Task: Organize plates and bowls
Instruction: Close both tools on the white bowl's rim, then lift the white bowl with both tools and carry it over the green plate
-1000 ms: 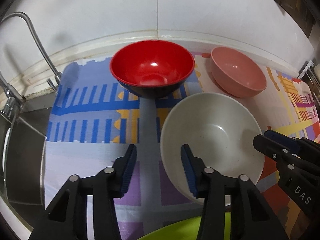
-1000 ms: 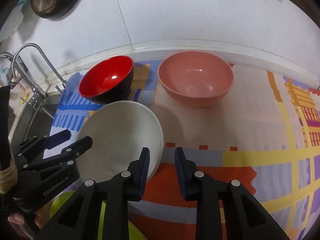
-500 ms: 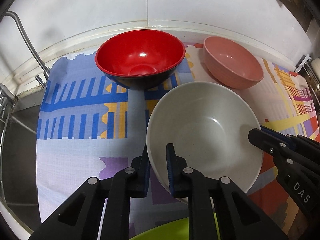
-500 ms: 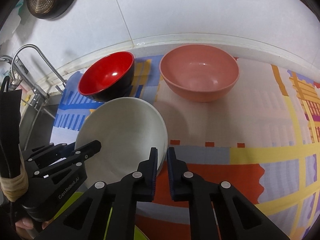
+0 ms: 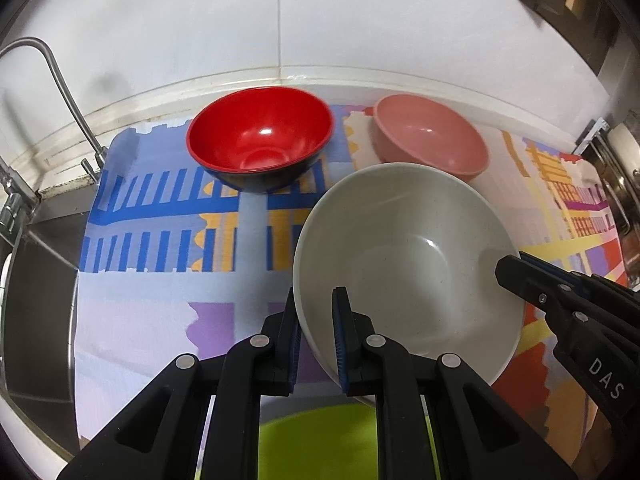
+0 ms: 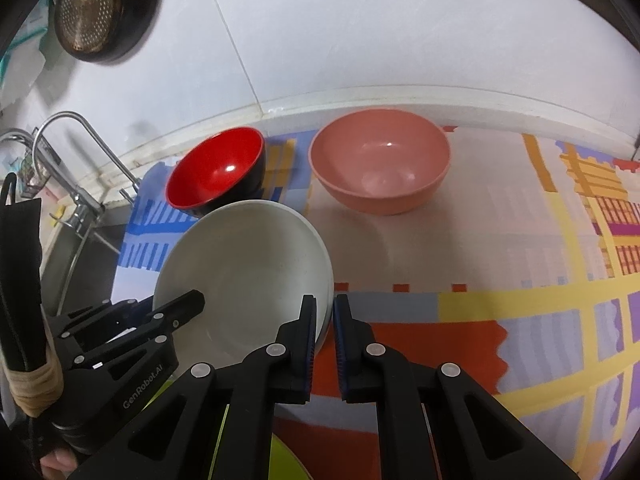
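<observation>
Rim of the white bowl (image 5: 404, 256) is pinched by the left gripper (image 5: 318, 336) on its near-left side, red bowl (image 5: 260, 144) lying ahead. From the right wrist, the right gripper (image 6: 324, 340) is clamped on the opposite rim; pink bowl (image 6: 380, 160) is seen ahead.

The white bowl (image 5: 408, 256) fills the near middle, with the red bowl (image 5: 260, 144) and pink bowl (image 5: 430, 138) blocking the back by the wall. Bare mat (image 6: 500, 240) lies open to the right; the sink (image 5: 36, 300) borders the left
</observation>
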